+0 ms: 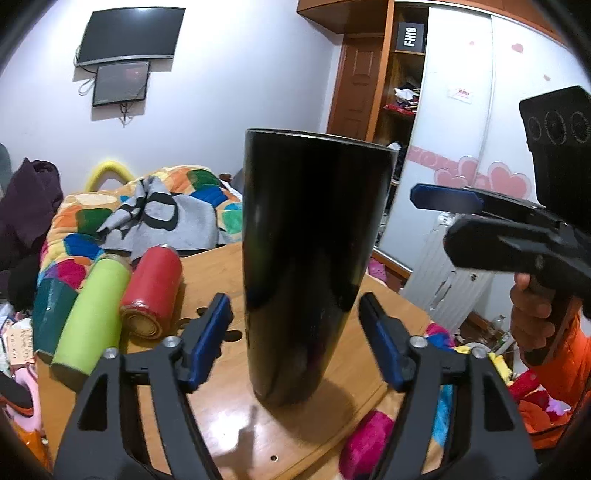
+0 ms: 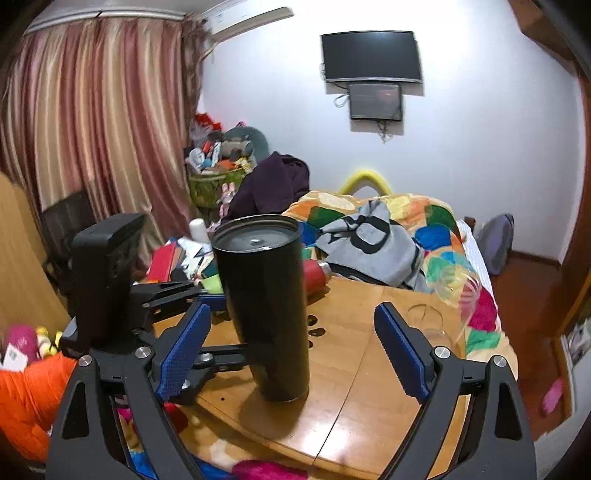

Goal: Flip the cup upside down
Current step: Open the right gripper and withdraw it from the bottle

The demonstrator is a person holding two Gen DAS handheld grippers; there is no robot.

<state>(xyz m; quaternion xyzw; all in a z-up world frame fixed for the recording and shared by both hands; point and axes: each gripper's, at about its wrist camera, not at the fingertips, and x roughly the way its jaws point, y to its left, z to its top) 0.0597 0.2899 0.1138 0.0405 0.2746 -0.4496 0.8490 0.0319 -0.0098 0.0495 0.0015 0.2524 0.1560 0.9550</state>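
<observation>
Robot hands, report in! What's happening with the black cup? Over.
Left gripper open, flanking black cup. Right gripper open. Cup standing on table, ungripped.

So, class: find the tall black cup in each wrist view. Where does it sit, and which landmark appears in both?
Left wrist view: the black cup stands upright at centre on the wooden table, between the open left gripper fingers.
Right wrist view: the black cup stands left of centre, nearer the right gripper left finger.
Shared landmark: the wall-mounted TV.
</observation>
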